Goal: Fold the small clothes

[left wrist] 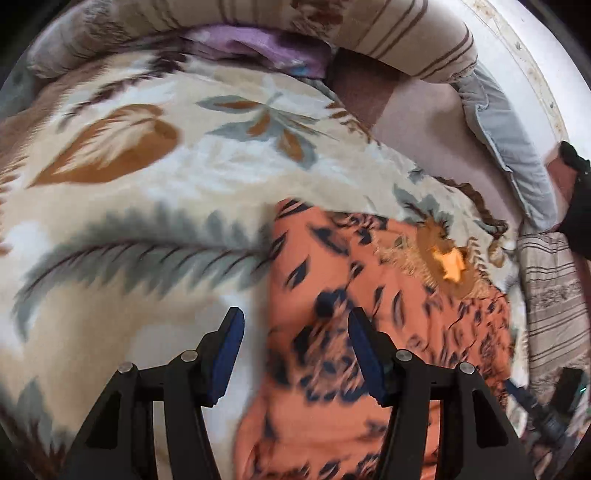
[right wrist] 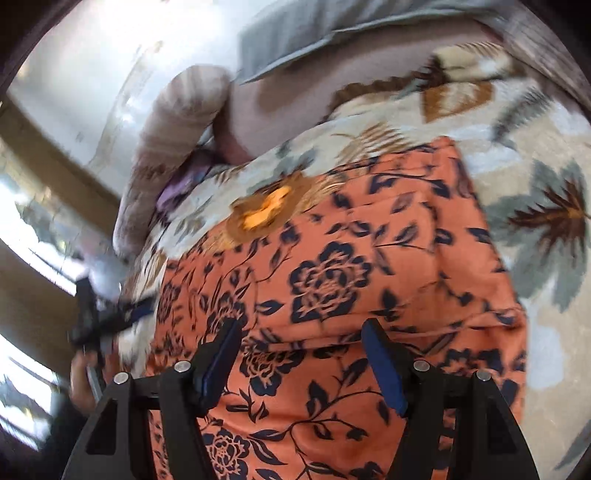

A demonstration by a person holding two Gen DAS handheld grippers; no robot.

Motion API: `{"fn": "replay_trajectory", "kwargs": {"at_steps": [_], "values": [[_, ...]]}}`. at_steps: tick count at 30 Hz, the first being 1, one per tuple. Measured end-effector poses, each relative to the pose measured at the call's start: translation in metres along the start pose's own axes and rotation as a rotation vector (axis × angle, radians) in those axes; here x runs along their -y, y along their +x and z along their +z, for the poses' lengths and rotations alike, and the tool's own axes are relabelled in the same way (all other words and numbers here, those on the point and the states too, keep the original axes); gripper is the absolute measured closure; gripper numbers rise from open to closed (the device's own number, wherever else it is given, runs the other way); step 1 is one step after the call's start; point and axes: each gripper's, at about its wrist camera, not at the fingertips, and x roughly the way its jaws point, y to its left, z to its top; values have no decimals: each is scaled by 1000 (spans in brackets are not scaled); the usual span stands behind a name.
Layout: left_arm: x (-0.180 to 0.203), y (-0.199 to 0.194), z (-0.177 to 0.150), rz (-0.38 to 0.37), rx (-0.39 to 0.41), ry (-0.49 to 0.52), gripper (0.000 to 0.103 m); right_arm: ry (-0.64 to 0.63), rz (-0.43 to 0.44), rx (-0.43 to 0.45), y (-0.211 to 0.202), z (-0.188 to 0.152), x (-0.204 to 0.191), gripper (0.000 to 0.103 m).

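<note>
Both grippers hang over the bed with jaws parted and nothing between the pads: left gripper (left wrist: 295,328) sits above the near left edge of the orange floral cloth (left wrist: 369,332), one finger over the blanket (left wrist: 147,184) and the other over the cloth; right gripper (right wrist: 301,343) is over the middle of that same cloth (right wrist: 332,258), both blue pads clear of the fabric as far as the blur allows. Neither grips anything. Cloth lies flat on the leaf-print blanket, roughly rectangular, with a crease line running across it in the right view, so it looks already folded at least once; likely the grippers are open because a fold edge was let go or the next grab is not yet made. A small yellow-orange scrap (left wrist: 448,264) rests on the blanket just at the cloth's far edge, touching or nearly so, cannot tell which. Striped pillow (left wrist: 369,33) and a purple cloth (left wrist: 266,51) sit along the bed's far edge, grey pillow (left wrist: 513,147) at the far right side. In the right view the other gripper shows blurred at the cloth's left edge. Next move probably needs pinching a near corner or edge to fold again; thin slippery fabric may slide on the plush blanket.
</note>
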Motion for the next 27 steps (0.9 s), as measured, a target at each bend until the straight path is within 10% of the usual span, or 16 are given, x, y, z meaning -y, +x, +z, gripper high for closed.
{"fn": "replay_trajectory", "kwargs": {"at_steps": [3, 4, 5, 9, 15, 20, 27], "values": [[5, 14, 12, 14, 0, 38, 55, 8, -5, -13, 12, -7, 5, 32], [1, 22, 16, 50, -20, 37, 84, 18, -4, -20, 16, -10, 10, 32], [-3, 27, 19, 69, -36, 31, 93, 24, -2, -25, 19, -13, 13, 32], [-26, 26, 27, 202, 46, -21, 103, 44, 23, -14, 19, -22, 25, 32], [-34, 0, 22, 51, 74, -62, 99, 48, 26, -12, 18, -22, 27, 32], [-12, -40, -15, -58, 110, 3, 45, 60, 17, 4, 8, -23, 23, 32], [3, -15, -40, -72, -3, 24, 46, 69, 52, 44, -4, -6, 12, 31]]}}
